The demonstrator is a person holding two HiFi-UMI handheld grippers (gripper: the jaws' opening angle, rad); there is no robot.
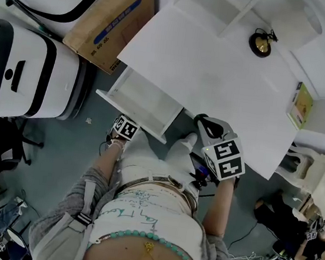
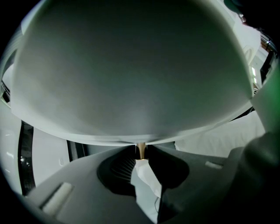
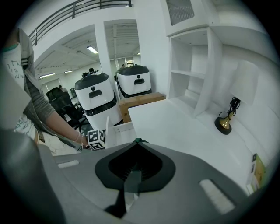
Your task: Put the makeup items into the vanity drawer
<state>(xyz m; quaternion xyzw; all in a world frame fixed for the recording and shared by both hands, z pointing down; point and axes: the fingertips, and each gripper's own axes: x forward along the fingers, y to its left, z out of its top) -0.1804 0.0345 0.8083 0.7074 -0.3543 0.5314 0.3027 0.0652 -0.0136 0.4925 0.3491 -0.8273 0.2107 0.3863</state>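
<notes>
Jaws of the left gripper (image 1: 124,130), low and centre-left in the head view, pinch a small brass-coloured peg (image 2: 141,150) under a white panel, at the front edge of the open white vanity drawer (image 1: 114,102) that juts from the lower-left side of the white table (image 1: 205,72). The right gripper (image 3: 137,141) hangs at the table's lower edge, right of the drawer, jaws pressed together on nothing. A flat yellow-green box (image 1: 301,105) lies at the table's right edge.
</notes>
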